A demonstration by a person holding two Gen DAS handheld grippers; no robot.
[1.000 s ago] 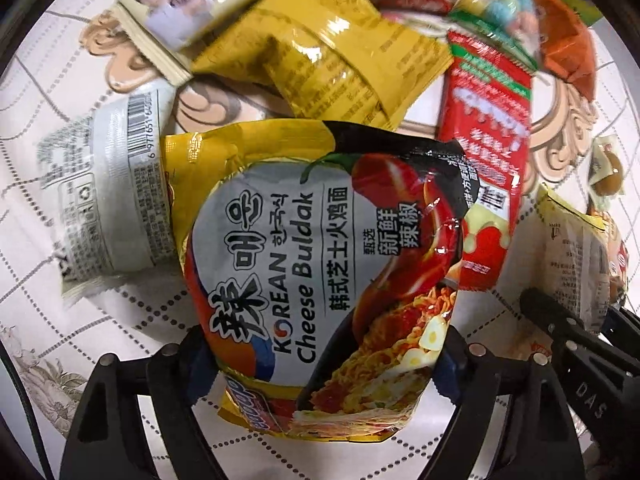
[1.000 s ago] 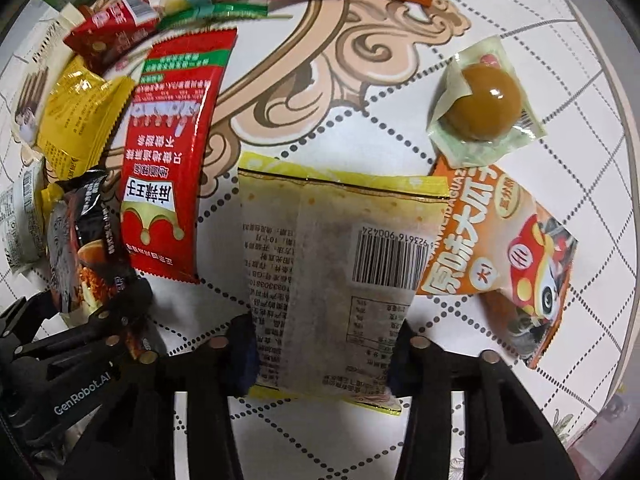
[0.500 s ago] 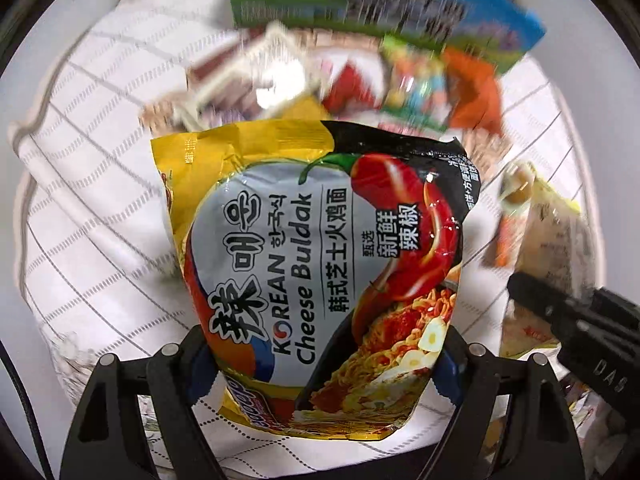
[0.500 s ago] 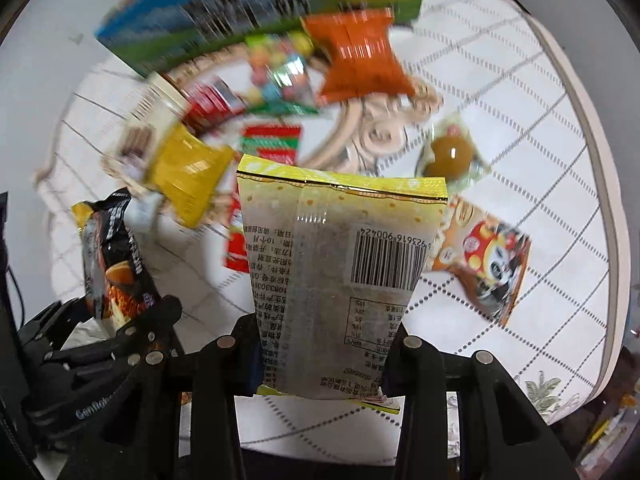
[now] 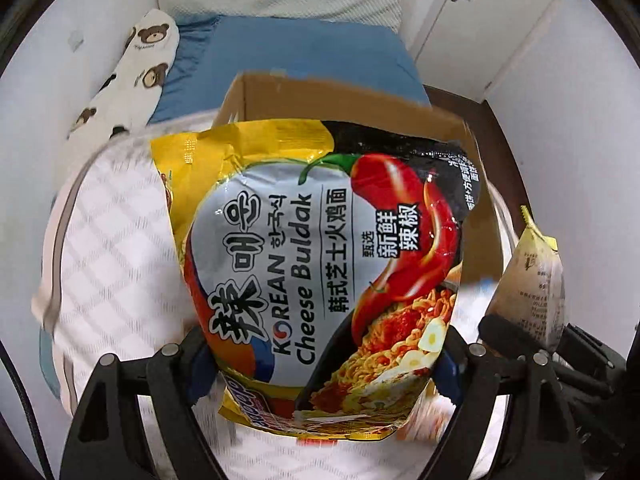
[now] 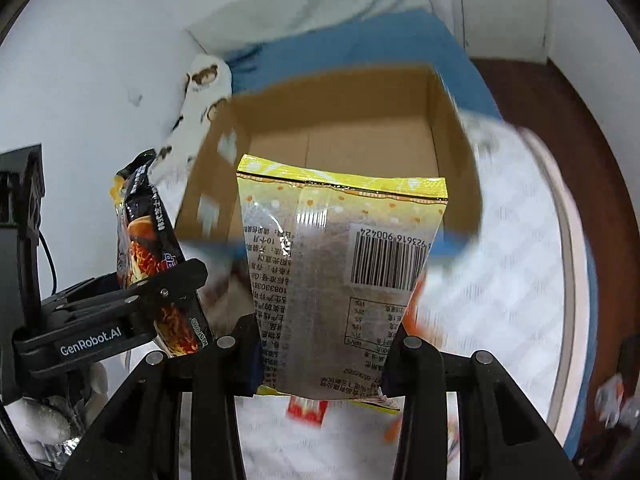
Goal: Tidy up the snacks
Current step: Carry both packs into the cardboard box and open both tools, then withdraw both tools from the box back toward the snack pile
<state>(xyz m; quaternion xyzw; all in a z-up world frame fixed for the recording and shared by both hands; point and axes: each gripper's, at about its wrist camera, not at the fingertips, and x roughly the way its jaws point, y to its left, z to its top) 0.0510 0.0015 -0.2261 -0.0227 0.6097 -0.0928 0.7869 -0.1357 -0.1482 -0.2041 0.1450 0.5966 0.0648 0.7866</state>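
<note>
My left claw (image 5: pixel 324 364) grips the bottom edge of a yellow, grey and black Korean Cheese Buldak noodle packet (image 5: pixel 320 272), held upright in the air. Behind it, at 12 o'clock, an open brown cardboard box (image 5: pixel 360 100) stands on the white quilted counter (image 5: pixel 108 248). My right claw (image 6: pixel 320 356) clamps a pale yellow see-through barcoded snack bag (image 6: pixel 340 272), also upright, before the same box (image 6: pixel 340 128) at 12 o'clock.

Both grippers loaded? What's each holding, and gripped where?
Yes. Left gripper pinches the Cheese Buldak noodle packet across its lower end. Right gripper pinches the pale yellow snack bag across its lower end, barcode side showing.
</note>
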